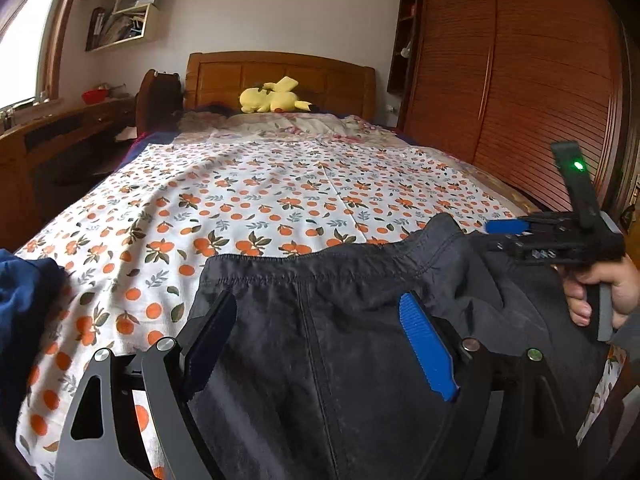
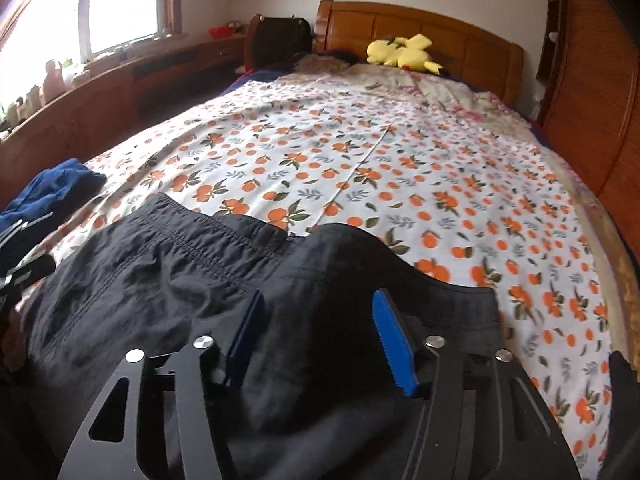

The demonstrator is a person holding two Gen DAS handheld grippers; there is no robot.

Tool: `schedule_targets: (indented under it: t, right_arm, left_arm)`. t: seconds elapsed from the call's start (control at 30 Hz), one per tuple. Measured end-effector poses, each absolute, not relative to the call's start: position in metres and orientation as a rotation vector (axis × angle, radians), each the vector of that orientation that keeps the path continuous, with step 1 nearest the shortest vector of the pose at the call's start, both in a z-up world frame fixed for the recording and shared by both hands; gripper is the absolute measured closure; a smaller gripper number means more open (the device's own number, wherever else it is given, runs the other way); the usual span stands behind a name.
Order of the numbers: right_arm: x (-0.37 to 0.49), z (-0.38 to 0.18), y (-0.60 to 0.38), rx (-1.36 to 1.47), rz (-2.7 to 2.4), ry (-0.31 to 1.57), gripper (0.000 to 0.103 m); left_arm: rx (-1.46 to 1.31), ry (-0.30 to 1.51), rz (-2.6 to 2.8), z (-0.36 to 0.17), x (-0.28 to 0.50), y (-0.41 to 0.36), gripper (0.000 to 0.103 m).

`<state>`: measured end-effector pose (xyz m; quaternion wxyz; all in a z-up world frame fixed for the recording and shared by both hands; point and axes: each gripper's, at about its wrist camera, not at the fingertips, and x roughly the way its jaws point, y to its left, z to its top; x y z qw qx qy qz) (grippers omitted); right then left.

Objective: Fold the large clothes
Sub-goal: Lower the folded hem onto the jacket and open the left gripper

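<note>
At the left edge of the bed, near its foot, a crumpled dark blue garment [image 1: 24, 292] is seen lying on the white bedsheet printed with oranges and green leaves [image 1: 248, 200]. Just right of it, the left gripper [image 1: 316, 320] is held low over the black, thin woven trousers with an elasticated waistband [image 1: 360, 280]; its jaws are spread wide, with cloth lying between them but nothing pinched. The trousers are spread across the foot edge of the bed, waistband toward the headboard, rumpled and not yet squared. Further right, the right gripper [image 2: 318, 320] is likewise seen parted over the same trousers [image 2: 168, 264], near their right side, with no fabric clamped.

The cloth is judged to be light, limp and somewhat slippery; it will likely sag and slide unless taken at a firm seam. The stitched waistband corners are judged the best hold, one for each gripper.

Beyond the waistband, the middle of the sheet is left open up to the yellow plush toy [image 1: 272, 98] at the headboard. Room is bounded on the right by the brown slatted wardrobe doors [image 1: 520, 80] close along that edge.
</note>
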<state>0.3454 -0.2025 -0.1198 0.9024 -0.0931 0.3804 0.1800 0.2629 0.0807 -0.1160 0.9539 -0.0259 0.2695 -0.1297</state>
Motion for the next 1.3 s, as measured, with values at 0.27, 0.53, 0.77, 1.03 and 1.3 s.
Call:
schedule_targets:
  t: [0.27, 0.53, 0.77, 1.03, 1.3]
  right_arm:
    - [0.378, -0.134, -0.184, -0.221, 0.309, 0.858, 0.071]
    - [0.4, -0.152, -0.178, -0.262, 0.254, 0.923, 0.077]
    - [0.408, -0.154, -0.176, -0.264, 0.243, 0.947, 0.074]
    - [0.4, -0.139, -0.158, -0.278, 0.32, 0.832, 0.096]
    - [0.424, -0.157, -0.163, -0.322, 0.256, 0.875, 0.095]
  left_arm:
    - [-0.035, 0.547, -0.282, -0.122, 0.259, 0.079, 0.018]
    - [-0.026, 0.537, -0.295, -0.122, 0.257, 0.077, 0.018]
    - [-0.026, 0.535, -0.303, -0.121, 0.256, 0.076, 0.018]
    - [-0.033, 0.538, -0.302, -0.12, 0.256, 0.078, 0.018]
    - [-0.027, 0.534, -0.3, -0.119, 0.255, 0.075, 0.018]
